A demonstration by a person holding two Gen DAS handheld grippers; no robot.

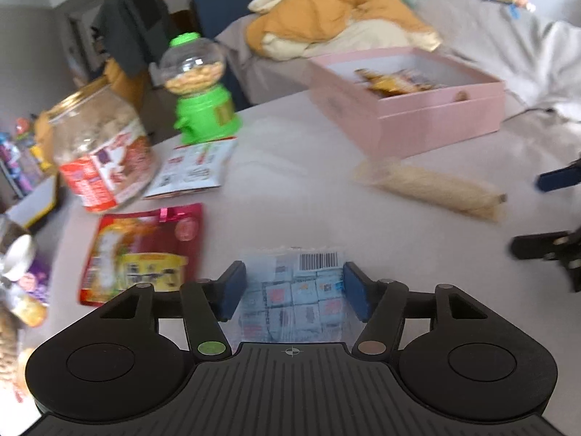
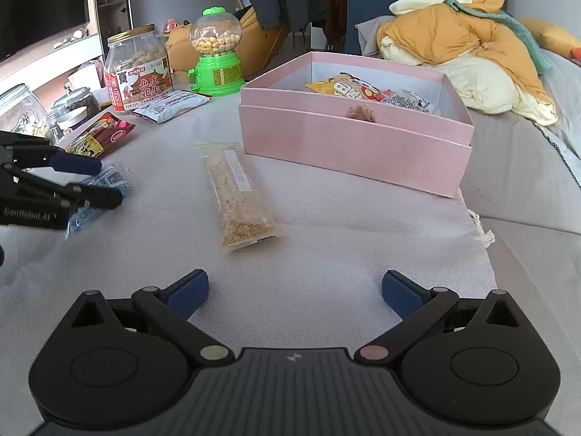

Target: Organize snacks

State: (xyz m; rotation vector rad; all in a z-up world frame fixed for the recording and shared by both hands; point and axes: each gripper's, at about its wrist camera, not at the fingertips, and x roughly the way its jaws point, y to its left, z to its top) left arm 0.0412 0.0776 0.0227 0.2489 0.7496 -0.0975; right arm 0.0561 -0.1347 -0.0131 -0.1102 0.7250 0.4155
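Snacks scattered on grey cloth, some already in pink box. Step in hand, by judgement: pickup of blue-white cube packet. Left gripper straddling packet, jaws partly open, pads beside packet edges, not visibly pressing; no grip confirmed. Right gripper spread wide, empty, hovering short of crumb bar. Next: close left jaws on packet, lift, carry to box. Left view blurred; packet print unreadable; box contents partly hidden behind wall.
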